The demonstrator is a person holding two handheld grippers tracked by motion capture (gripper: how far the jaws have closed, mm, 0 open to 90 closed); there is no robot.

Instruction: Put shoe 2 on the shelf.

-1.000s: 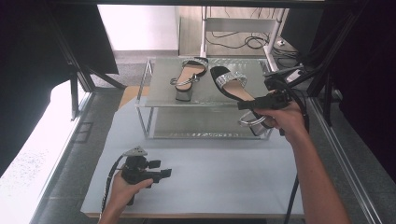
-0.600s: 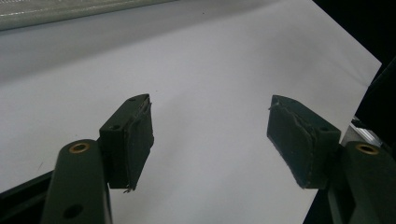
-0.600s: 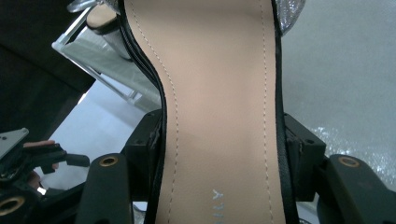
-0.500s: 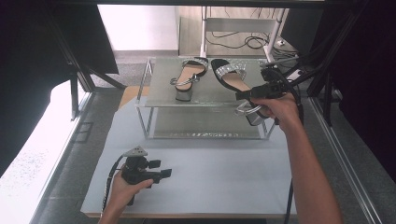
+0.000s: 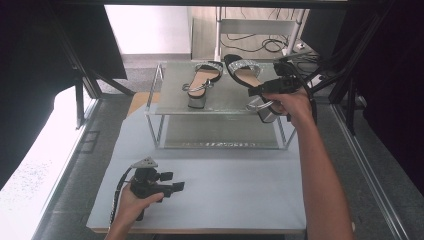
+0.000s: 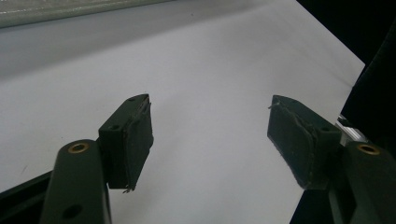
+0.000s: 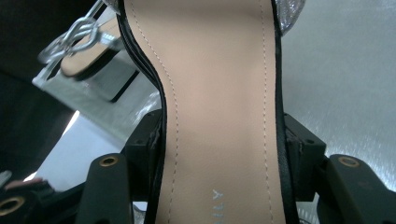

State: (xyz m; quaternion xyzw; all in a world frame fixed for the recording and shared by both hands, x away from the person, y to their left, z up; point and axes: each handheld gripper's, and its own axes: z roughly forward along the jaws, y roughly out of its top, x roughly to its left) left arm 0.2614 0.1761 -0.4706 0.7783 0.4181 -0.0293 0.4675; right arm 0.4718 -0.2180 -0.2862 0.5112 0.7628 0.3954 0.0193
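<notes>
Right gripper view looks straight along the two black jaws, and they pinch a black sandal (image 7: 219,116) by the sides of its sole, one pad (image 7: 149,140) against the left edge and the other (image 7: 299,149) against the right edge. The tan insole runs up between them, with faint printed letters near the bottom and a glittery strap at the top right corner. Behind it on the left lies a second sandal (image 7: 86,44) with a silver knotted strap, resting on the grey top of a shelf (image 7: 355,70).

From the high view, the right gripper (image 5: 260,92) holds that sandal (image 5: 245,75) over the right part of the shelf's upper level, toe pointing far and left, heel hanging near the shelf's near right edge. Whether the sole touches the shelf top cannot be told. The person's right hand (image 5: 295,102) wraps the gripper body, the forearm coming in from the bottom right. The second sandal (image 5: 202,82) lies on the upper level just left of the held one, apart from it. The shelf (image 5: 165,105) stands at the far side of a pale table (image 5: 240,190).

Left gripper view shows its jaws spread wide with nothing between the pads (image 6: 135,140), only the bare table surface (image 6: 210,70) beneath. In the high view the left gripper (image 5: 170,182) rests low over the near left part of the table, held in the left hand (image 5: 132,200), well apart from the shelf.
</notes>
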